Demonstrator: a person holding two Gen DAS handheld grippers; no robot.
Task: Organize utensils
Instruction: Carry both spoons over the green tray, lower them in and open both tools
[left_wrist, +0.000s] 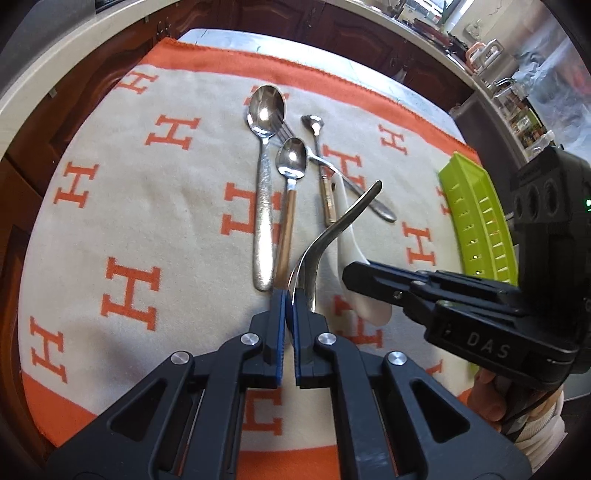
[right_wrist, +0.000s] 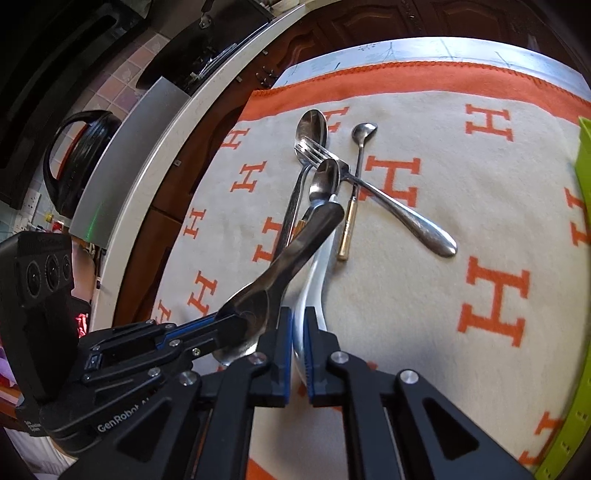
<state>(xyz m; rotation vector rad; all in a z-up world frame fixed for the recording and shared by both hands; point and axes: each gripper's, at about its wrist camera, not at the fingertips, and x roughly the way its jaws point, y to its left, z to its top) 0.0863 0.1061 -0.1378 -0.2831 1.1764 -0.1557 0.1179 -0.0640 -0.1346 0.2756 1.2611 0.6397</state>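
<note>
My left gripper is shut on the bowl end of a curved steel spoon, lifted so its handle points up and away. My right gripper is shut on a white ceramic spoon close beside it; the steel spoon crosses just left of it. The right gripper reaches in from the right onto the white spoon. On the cloth beyond lie a large spoon, a brown-handled teaspoon, a gold-handled small spoon and a fork, partly overlapping.
A cream cloth with orange H marks covers the table. A lime green tray stands at the right edge of the cloth, also the green tray at far right. Dark wooden cabinets and a pale counter edge lie behind.
</note>
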